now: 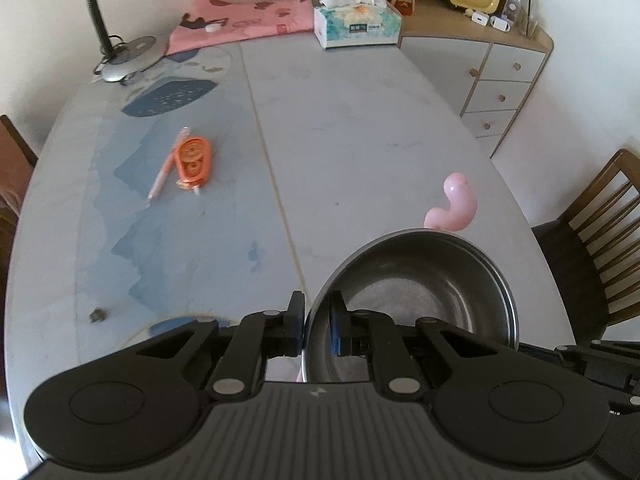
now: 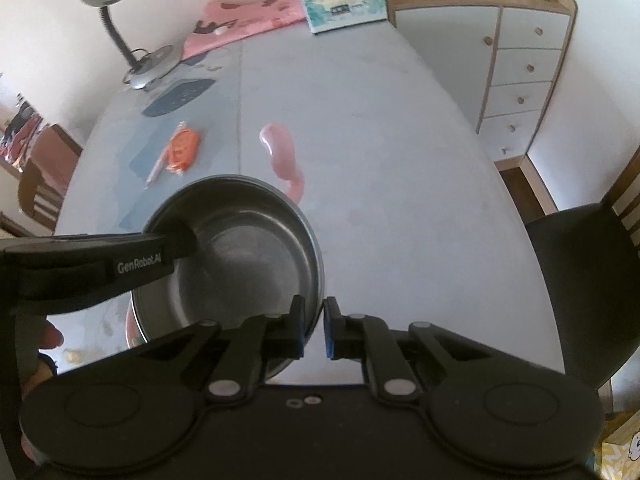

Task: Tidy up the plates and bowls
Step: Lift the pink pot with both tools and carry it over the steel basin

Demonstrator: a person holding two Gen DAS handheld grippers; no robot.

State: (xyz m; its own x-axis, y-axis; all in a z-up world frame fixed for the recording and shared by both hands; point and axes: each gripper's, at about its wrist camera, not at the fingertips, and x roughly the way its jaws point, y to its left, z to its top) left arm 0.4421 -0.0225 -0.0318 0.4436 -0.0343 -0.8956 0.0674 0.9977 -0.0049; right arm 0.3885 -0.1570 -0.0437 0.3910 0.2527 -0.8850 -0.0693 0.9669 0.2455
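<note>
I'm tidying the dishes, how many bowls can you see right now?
1. A steel bowl above the table's near edge, left gripper and right gripper each clamped on its rim. More dishes may be hidden beneath it.

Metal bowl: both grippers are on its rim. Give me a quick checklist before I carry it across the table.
1. Left gripper clamped on metal bowl rim: ok.
2. Right gripper clamped on opposite rim: ok.
3. Bowl empty inside: ok.
4. Bowl clear of the table: cannot tell.
5. Pink object just beyond the bowl, in the path: not ok.
6. Orange tape dispenser and pen well to the side: ok.
</note>
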